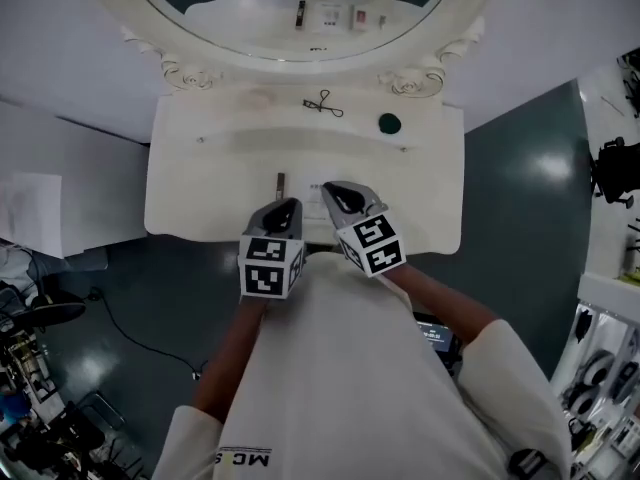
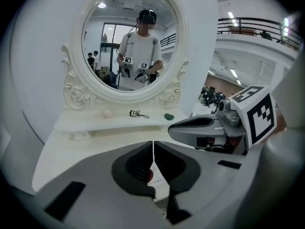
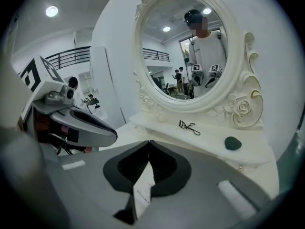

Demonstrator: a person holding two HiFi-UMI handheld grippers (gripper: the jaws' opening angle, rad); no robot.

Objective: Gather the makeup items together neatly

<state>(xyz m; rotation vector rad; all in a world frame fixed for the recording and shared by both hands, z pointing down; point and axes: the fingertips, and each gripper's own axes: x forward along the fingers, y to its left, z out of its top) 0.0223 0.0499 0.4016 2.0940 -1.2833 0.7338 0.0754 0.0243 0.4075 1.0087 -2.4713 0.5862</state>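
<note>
Makeup packet (image 3: 141,191): where is it, and how does it lie?

— It sits in the right claw (image 3: 149,149), which is closed on it. The white packet stands on edge, its long axis running back along the jaws.

— And the left claw (image 2: 153,147)?

— Closed as well, low over the surface (image 1: 200,208). Whether it pinches anything cannot be told. The brown stick (image 1: 280,182) just ahead points at the mirror (image 2: 109,13). The curler (image 1: 323,104) lies along the shelf (image 1: 230,103), well apart from the green sponge (image 1: 389,123).
</note>
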